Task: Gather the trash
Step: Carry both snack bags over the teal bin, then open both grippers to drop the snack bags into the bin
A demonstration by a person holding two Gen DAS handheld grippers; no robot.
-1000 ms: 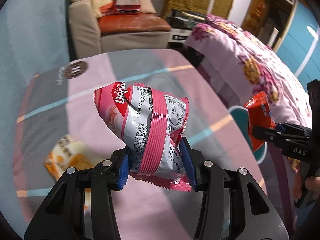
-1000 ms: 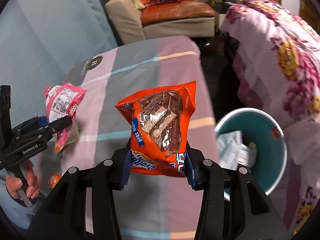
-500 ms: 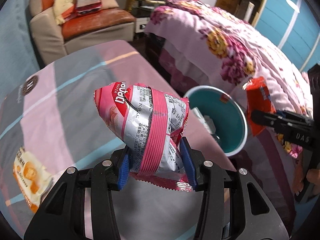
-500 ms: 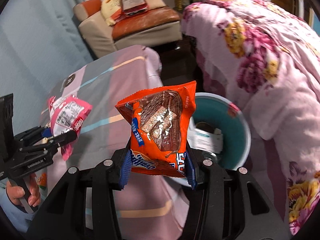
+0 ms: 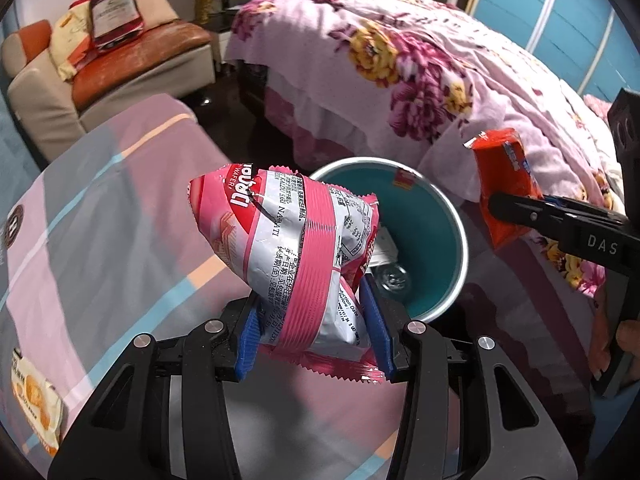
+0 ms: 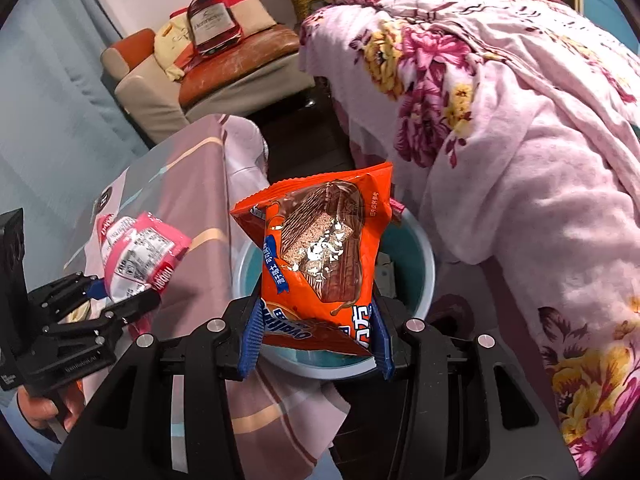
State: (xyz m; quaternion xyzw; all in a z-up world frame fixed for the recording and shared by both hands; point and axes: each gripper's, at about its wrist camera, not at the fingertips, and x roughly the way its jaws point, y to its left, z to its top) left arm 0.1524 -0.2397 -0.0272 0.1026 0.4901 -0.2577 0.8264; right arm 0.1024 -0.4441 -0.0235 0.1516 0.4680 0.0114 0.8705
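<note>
Left gripper: fingers about half closed, blue pads pressed on the lower end of a pink-and-white wafer packet, which is held up above the counter edge. The teal bin is seen just behind and right of the packet, on the floor between counter and bed; paper and a clear bottle are visible inside.

Right gripper: fingers about half closed, clamped on the bottom of an orange chocolate-wafer packet, held upright directly in front of the bin opening. The left gripper with the pink packet is seen at left over the striped cloth.

One more wrapper, yellow snack pack, is left lying at the counter's near-left edge. An armchair with bags is seen in the background.
</note>
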